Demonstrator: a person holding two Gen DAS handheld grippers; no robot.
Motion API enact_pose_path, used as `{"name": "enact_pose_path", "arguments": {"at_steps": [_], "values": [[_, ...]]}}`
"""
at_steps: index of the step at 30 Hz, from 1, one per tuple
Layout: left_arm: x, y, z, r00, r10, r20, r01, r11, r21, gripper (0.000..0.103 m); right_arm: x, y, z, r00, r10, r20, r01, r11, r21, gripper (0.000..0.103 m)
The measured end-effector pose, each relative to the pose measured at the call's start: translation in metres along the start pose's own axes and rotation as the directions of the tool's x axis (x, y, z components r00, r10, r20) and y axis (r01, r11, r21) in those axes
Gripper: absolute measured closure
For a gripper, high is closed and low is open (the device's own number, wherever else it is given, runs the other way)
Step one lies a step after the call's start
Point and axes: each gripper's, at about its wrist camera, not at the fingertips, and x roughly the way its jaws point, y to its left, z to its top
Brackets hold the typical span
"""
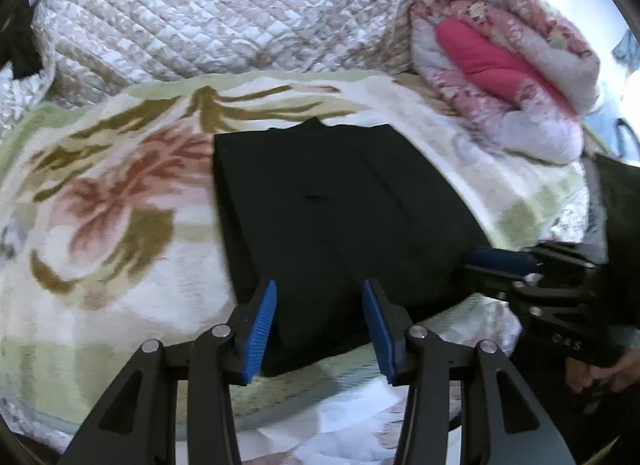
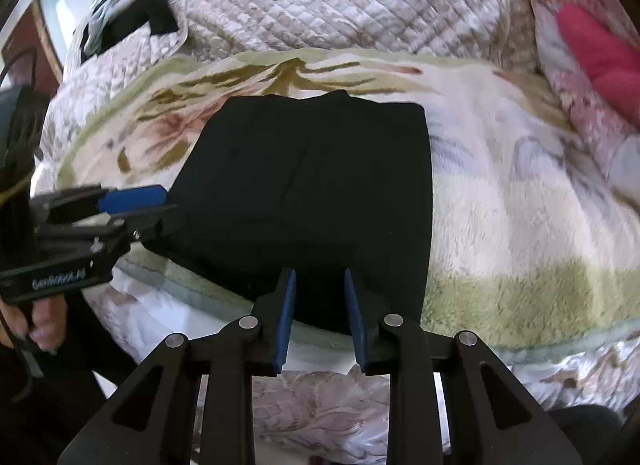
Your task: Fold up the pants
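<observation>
The black pants (image 1: 340, 205) lie folded into a flat rectangle on a floral fleece blanket (image 1: 112, 201); they also show in the right wrist view (image 2: 320, 185). My left gripper (image 1: 319, 289) is open and empty, its blue fingertips just above the pants' near edge. It also shows from the side in the right wrist view (image 2: 160, 201), at the pants' left corner. My right gripper (image 2: 320, 277) is open and empty over the pants' near edge. It shows in the left wrist view (image 1: 476, 261) at the pants' right corner.
A quilted beige bedspread (image 1: 200, 13) lies behind the blanket. A rolled pink floral quilt (image 1: 508, 77) sits at the far right. A dark garment (image 2: 124, 21) lies at the far left on the bedspread. The bed's near edge is just below the grippers.
</observation>
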Motion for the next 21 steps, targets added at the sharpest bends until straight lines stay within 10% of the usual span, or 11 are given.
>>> {"name": "enact_pose_path", "arguments": {"at_steps": [21], "values": [[-0.014,0.028,0.023,0.999,0.0,0.051,0.006,0.994,-0.112,0.059,0.0,-0.031,0.013,0.999,0.012,0.034,-0.017,0.985,0.171,0.076]]}}
